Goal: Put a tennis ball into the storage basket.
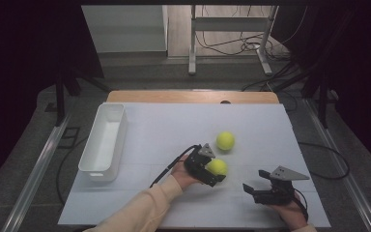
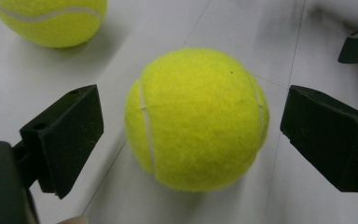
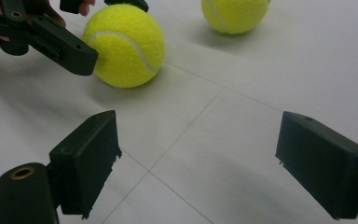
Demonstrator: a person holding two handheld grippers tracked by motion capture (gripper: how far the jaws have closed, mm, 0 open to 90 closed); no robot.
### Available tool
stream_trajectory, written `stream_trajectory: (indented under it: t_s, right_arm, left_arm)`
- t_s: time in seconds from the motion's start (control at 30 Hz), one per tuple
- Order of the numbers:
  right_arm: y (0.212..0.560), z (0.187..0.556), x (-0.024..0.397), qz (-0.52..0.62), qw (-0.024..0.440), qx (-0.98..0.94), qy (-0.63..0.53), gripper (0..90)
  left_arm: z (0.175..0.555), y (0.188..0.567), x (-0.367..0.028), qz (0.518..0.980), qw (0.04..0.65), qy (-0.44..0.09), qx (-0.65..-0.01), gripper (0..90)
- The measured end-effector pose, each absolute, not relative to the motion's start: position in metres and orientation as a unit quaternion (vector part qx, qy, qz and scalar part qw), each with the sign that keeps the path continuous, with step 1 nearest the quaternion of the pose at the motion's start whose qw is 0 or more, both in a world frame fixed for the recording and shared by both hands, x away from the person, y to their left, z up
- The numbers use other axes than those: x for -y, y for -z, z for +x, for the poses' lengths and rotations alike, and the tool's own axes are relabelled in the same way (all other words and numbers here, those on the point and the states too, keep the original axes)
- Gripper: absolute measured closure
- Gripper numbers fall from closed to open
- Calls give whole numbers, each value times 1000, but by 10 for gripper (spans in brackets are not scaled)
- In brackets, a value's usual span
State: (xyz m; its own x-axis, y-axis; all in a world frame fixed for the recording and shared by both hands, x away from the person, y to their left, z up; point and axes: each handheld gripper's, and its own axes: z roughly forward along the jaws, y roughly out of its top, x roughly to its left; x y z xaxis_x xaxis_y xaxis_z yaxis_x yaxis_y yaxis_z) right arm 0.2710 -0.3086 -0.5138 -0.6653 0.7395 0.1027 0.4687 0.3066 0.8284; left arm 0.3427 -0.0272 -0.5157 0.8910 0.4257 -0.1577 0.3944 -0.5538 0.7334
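The high view looks down from above at the whole table (image 1: 174, 125). Each gripper view sits low and very close — both see the same two balls (image 2: 196, 119) (image 2: 51, 21).

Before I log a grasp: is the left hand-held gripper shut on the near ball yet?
Open. The left hand-held gripper straddles the near tennis ball, with white table visible between each jaw and the ball.

White-covered surface (image 1: 164, 125) with wooden far edge, on grey floor (image 1: 140, 72); dark curtains (image 1: 24, 58) flank it, a metal frame (image 1: 232, 29) and loose cables (image 1: 241, 46) behind.
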Motion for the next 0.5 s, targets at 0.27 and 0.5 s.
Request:
stream_trajectory:
  t_s: [0.27,0.5]
  right_arm:
    - [514,271,309,381,151,-794,-449,137]
    - [514,271,309,381,149,-795,-449,137]
  left_arm:
    - [345,520,33,884,402,-10,-237,69]
    - [345,521,34,885,399,-10,-241,91]
